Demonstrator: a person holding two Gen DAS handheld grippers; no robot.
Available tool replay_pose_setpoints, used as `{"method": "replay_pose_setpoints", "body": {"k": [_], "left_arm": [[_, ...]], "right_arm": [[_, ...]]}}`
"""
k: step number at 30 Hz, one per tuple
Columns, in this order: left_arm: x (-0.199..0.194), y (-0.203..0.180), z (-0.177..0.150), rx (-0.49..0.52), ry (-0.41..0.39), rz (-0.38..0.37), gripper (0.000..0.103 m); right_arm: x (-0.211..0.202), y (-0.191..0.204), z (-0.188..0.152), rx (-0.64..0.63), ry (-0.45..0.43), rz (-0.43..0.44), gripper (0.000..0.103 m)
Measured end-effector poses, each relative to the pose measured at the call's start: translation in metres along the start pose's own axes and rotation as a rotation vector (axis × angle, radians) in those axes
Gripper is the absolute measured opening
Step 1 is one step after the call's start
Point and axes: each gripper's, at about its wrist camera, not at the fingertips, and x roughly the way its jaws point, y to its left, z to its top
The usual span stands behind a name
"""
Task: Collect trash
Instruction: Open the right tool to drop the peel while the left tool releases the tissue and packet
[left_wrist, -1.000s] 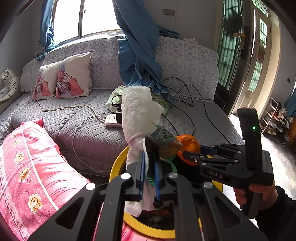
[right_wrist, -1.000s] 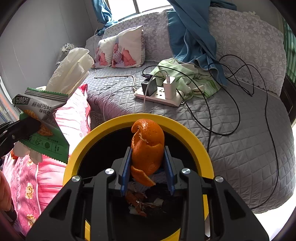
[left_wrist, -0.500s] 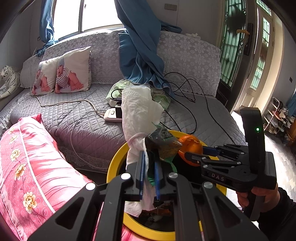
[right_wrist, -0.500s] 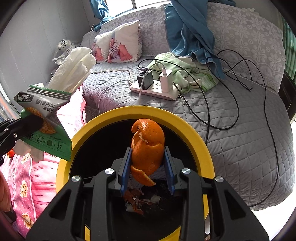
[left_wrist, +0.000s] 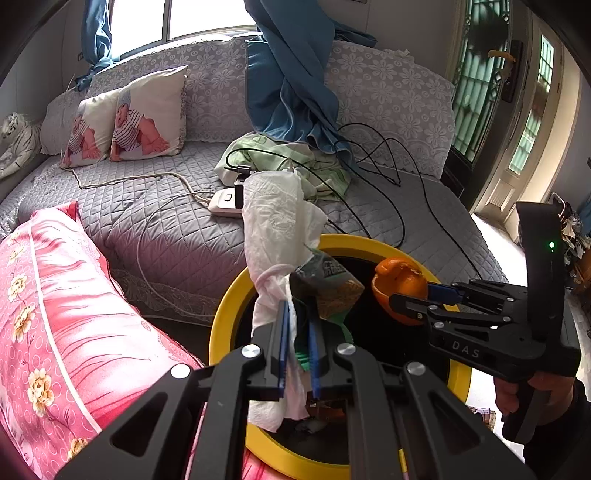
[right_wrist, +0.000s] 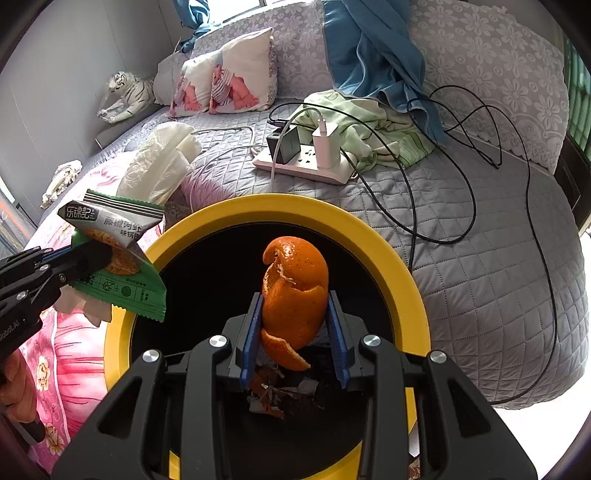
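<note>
A yellow-rimmed black bin (left_wrist: 226, 317) (right_wrist: 373, 240) stands against the grey sofa, with scraps at its bottom. My left gripper (left_wrist: 298, 341) is shut on a white tissue (left_wrist: 275, 221) and a green snack wrapper (left_wrist: 334, 291), held over the bin's left rim. In the right wrist view the left gripper (right_wrist: 86, 258) comes in from the left with the wrapper (right_wrist: 125, 288) and tissue (right_wrist: 162, 166). My right gripper (right_wrist: 294, 301) is shut on an orange peel (right_wrist: 295, 269) above the bin's opening. The left wrist view shows the peel (left_wrist: 400, 280) at the right gripper's (left_wrist: 404, 299) tip.
A white power strip (right_wrist: 306, 166) with chargers and black cables (right_wrist: 461, 206) lies on the sofa seat by a green cloth (right_wrist: 369, 125). A blue curtain (left_wrist: 291, 74) hangs behind. A pink quilt (left_wrist: 55, 302) sits left of the bin. A door (left_wrist: 476, 74) is at right.
The left gripper has come down and closer over the bin with the tissue and wrapper still in it. The right gripper holds the peel almost still.
</note>
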Motion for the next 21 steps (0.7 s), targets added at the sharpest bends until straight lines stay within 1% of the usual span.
{"method": "replay_pose_setpoints", "body": {"k": [5, 10, 13, 15, 17, 18, 21], "left_arm": [[0.006, 0.002, 0.0, -0.004, 0.012, 0.003, 0.009], [0.009, 0.005, 0.003, -0.028, 0.025, 0.012, 0.01], [0.01, 0.008, 0.003, -0.047, 0.029, 0.027, 0.015], [0.011, 0.011, 0.003, -0.063, 0.034, 0.031, 0.017], [0.011, 0.015, 0.003, -0.087, 0.041, 0.031, 0.035], [0.011, 0.017, 0.003, -0.1, 0.039, 0.028, 0.039], [0.007, 0.021, 0.004, -0.114, 0.031, 0.035, 0.04]], "right_arm": [[0.0, 0.001, -0.001, -0.003, 0.009, 0.002, 0.032], [0.0, 0.0, -0.001, 0.0, 0.018, -0.001, 0.033], [0.001, -0.002, 0.0, 0.008, 0.026, -0.003, 0.036], [0.0, -0.004, 0.0, 0.016, 0.025, -0.003, 0.042], [-0.003, -0.006, 0.0, 0.026, 0.015, -0.007, 0.048], [-0.004, -0.007, 0.001, 0.03, 0.011, -0.006, 0.049], [-0.008, -0.01, 0.002, 0.041, 0.002, -0.007, 0.049]]}}
